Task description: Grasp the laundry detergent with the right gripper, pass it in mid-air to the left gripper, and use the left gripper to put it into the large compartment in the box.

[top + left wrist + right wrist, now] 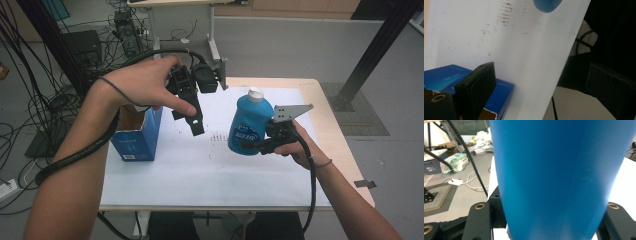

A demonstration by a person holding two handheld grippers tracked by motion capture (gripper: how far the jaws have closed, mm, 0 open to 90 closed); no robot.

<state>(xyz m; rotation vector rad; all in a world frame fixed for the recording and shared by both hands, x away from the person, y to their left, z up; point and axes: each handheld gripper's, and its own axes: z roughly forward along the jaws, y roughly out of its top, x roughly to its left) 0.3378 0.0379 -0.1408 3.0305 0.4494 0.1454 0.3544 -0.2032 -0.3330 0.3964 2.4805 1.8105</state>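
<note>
Two handheld grippers are above a table [320,92] covered by a white sheet [200,165]. The right gripper [257,144] is clenched on a blue bottle [250,122] with a white cap [255,94]; the bottle is upright, slightly tilted, at the right-centre of the sheet. In the right gripper view, the blue bottle body [559,177] sits between the two black jaws, which press against its sides. The left gripper [192,117] is held in the left hand [145,85] over the far-left part of the sheet, jaws pointing down toward the near side. In the left gripper view, its jaws stand wide apart and released, with nothing between them. A blue cardboard box [135,137], top flaps open, stands at the left edge of the sheet, just left of the left gripper. Small dark marks [219,136] lie on the sheet between box and bottle.
</note>
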